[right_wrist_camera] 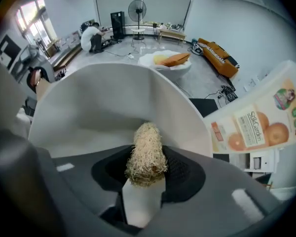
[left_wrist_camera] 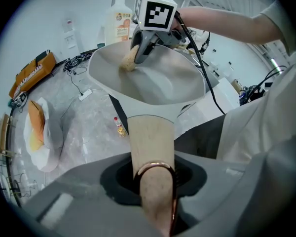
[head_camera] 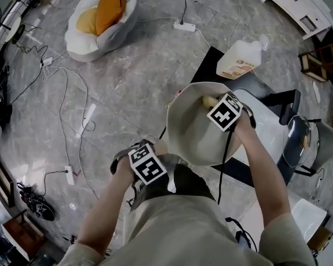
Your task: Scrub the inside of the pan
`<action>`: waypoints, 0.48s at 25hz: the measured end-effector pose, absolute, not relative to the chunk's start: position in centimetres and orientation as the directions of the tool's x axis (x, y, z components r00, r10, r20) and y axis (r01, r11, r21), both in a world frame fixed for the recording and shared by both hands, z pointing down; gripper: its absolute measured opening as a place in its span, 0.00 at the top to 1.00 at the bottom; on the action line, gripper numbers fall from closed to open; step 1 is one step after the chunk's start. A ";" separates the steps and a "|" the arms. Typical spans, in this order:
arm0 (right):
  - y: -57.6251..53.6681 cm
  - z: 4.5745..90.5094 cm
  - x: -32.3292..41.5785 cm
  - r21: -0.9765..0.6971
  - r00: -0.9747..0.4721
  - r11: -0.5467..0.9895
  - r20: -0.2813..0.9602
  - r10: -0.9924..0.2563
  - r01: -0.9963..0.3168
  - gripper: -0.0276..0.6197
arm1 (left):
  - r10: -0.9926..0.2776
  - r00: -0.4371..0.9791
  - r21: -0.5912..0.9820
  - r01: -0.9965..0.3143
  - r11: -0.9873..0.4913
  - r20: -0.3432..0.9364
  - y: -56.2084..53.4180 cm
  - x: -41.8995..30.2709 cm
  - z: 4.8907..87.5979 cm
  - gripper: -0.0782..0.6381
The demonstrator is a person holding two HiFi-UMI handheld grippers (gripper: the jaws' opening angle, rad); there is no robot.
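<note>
A pale cream pan (head_camera: pixel 191 134) is held up tilted over the floor and table edge, its inside facing me. Its beige handle (left_wrist_camera: pixel 150 137) with a copper ring runs between the jaws of my left gripper (left_wrist_camera: pixel 155 181), which is shut on it. My right gripper (head_camera: pixel 217 105) reaches into the pan from the right, shut on a straw-coloured fibre scrubber (right_wrist_camera: pixel 147 154). The scrubber's tip (left_wrist_camera: pixel 128 60) rests against the pan's inner wall (right_wrist_camera: pixel 113 102) near the far rim. In the head view the left gripper (head_camera: pixel 155 151) sits below and left of the pan.
A large soap bottle (head_camera: pixel 241 59) with an orange label lies on the black table (head_camera: pixel 211 65) behind the pan. A lidded metal pot (head_camera: pixel 302 143) stands at the right. On the floor are a white beanbag (head_camera: pixel 100 18) with orange cushions and several cables.
</note>
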State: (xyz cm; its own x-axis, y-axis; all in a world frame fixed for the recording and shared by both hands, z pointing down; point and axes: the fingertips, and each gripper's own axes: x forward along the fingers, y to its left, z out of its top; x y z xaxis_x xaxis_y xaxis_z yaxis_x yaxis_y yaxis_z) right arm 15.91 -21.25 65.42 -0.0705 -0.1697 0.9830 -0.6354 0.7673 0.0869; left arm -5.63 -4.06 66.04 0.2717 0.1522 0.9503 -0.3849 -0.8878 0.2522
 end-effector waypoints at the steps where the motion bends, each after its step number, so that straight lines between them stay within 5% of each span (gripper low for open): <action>1: -20.8 65.5 16.9 0.106 -0.031 0.775 0.987 -0.159 -0.624 0.70 | 0.155 0.273 0.256 -0.386 -0.886 0.949 -4.0 -5.5 66.1 0.72; 7: -15.3 65.4 21.0 0.069 0.165 0.843 0.986 0.024 -0.533 0.70 | 0.160 0.274 0.259 -0.378 -0.889 0.948 -4.0 -5.5 66.0 0.72; 12: -10.5 65.2 21.4 -0.109 0.147 0.836 0.964 0.220 -0.538 0.70 | 0.160 0.270 0.255 -0.366 -0.895 0.949 -4.4 -5.4 66.0 0.72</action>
State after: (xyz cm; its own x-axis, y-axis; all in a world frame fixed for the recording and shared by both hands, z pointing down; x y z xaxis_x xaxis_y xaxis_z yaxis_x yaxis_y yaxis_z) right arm 21.38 -10.55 65.24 0.1469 0.2205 0.9643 -0.5383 0.8357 -0.1090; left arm -5.40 -4.43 65.96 0.2702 0.1599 0.9494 -0.3655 -0.8952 0.2548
